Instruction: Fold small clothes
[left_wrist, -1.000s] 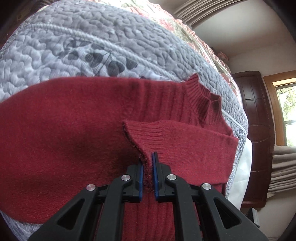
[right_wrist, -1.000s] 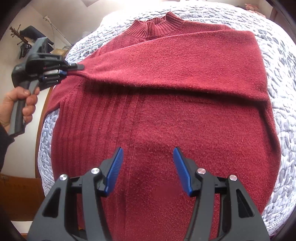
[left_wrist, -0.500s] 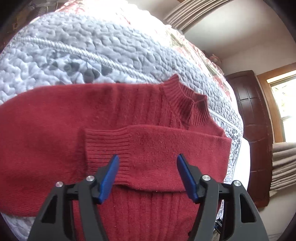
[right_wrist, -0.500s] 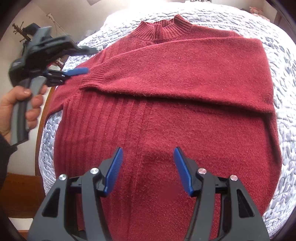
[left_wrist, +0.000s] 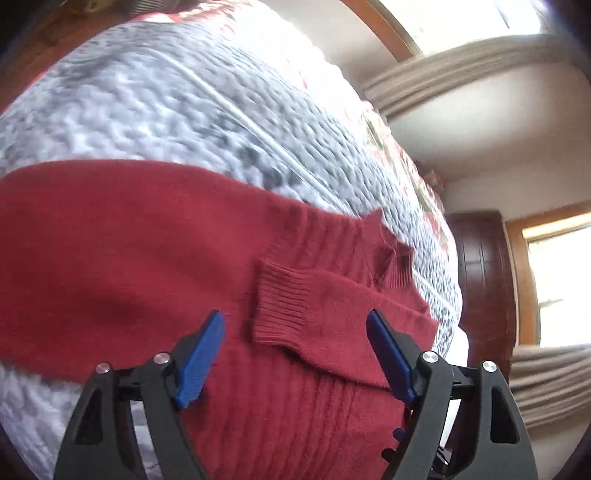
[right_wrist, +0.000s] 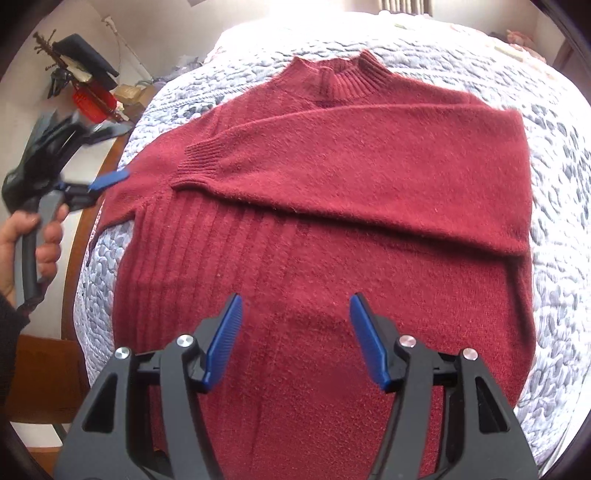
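A dark red knitted sweater (right_wrist: 332, 229) lies flat on a grey quilted bedspread (right_wrist: 554, 155), collar (right_wrist: 340, 77) at the far end. One sleeve is folded across the chest, its ribbed cuff (right_wrist: 201, 162) resting near the left shoulder. My left gripper (left_wrist: 295, 354) is open, hovering just short of that cuff (left_wrist: 284, 306), with nothing between its fingers. It also shows at the left in the right wrist view, blurred, held by a hand (right_wrist: 40, 236). My right gripper (right_wrist: 295, 332) is open above the sweater's lower body, empty.
The bed's left edge has a wooden frame (right_wrist: 88, 218). Beyond it stand a coat stand with dark items (right_wrist: 81, 70). A dark wooden door (left_wrist: 484, 280), beige curtains (left_wrist: 546, 380) and a window (left_wrist: 561, 280) lie past the bed.
My left gripper, shut on the sleeve cuff one second ago, has opened and let it drop onto the chest. It then drew back toward the bed's left edge. The right gripper barely moved.
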